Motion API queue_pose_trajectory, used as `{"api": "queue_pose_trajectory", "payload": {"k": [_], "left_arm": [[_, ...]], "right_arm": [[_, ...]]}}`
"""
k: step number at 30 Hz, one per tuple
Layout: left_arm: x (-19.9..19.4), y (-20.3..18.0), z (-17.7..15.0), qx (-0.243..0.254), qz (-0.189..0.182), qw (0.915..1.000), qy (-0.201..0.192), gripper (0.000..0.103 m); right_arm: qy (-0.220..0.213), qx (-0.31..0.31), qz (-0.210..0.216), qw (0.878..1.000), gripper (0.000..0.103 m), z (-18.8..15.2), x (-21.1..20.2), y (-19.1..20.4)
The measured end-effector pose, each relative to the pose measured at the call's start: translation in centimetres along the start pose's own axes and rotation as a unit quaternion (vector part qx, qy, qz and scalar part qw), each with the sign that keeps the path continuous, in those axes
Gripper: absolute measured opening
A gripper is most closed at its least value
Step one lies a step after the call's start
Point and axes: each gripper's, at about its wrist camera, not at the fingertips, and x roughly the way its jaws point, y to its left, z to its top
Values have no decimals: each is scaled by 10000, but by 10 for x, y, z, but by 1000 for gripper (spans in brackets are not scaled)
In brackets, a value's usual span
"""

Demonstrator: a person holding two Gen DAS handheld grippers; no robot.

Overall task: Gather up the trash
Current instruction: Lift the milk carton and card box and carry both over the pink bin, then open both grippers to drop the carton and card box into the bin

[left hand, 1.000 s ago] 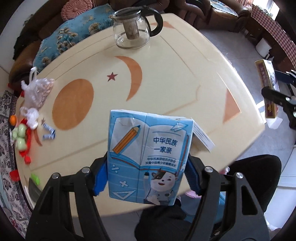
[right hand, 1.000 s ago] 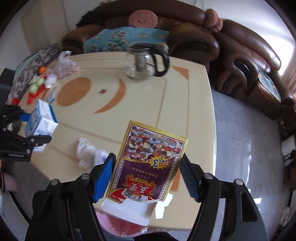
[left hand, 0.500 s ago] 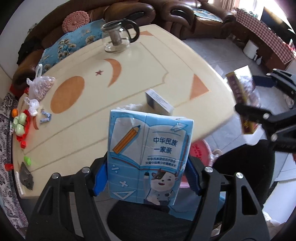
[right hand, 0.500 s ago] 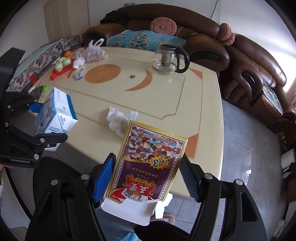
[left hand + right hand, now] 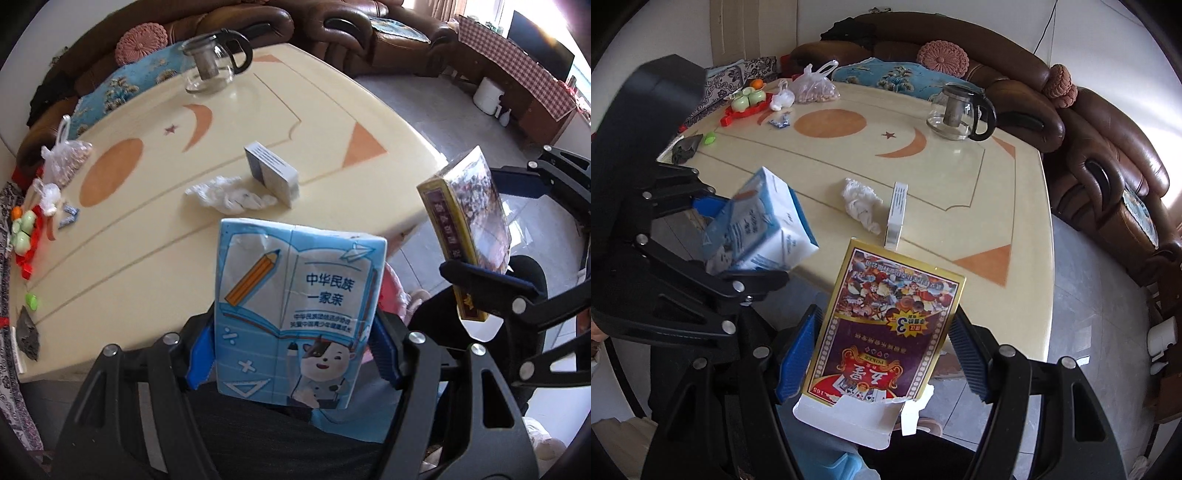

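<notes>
Left wrist view: blue carton [image 5: 295, 317] clamped between the left gripper [image 5: 291, 350] fingers [image 5: 201, 354], held upright off the near edge of the counter [image 5: 325, 110], over a dark lap. Just to its right, card box [image 5: 467, 236] pinched edge-on in the right gripper [image 5: 491, 258]. Right wrist view: same card box [image 5: 886, 332] gripped between blue fingers [image 5: 799, 354] of the right gripper [image 5: 882, 354], torn flap hanging at the bottom, carton [image 5: 761, 229] tilted at left in the left gripper [image 5: 713, 240]. Farther out on the counter: crumpled tissue [image 5: 229, 194] touching a small white box [image 5: 271, 173] standing on edge. Beyond, glass teapot [image 5: 212, 61] near the far edge, snack bag [image 5: 64, 160] and red tray [image 5: 746, 105] with green cups at the left end, brown sofa [image 5: 1108, 147] behind.
</notes>
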Motion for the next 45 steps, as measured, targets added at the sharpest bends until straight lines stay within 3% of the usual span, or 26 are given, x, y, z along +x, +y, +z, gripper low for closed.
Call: {"api": "queue_pose_trajectory", "payload": {"k": [13, 28, 37, 45], "left_arm": [[39, -19, -29, 23, -55, 9999, 121, 68], [120, -31, -51, -112, -465, 9955, 815, 68], [179, -26, -68, -567, -818, 9869, 1270, 68], [234, -21, -84, -975, -1069, 9742, 1734, 68]], "right_arm": [[113, -69, -107, 9999, 67, -32, 26, 7], [601, 394, 60, 9974, 68, -77, 95, -7], [834, 629, 173, 9944, 68, -98, 140, -14], [1055, 796, 178, 9911, 68, -113, 193, -20]]}}
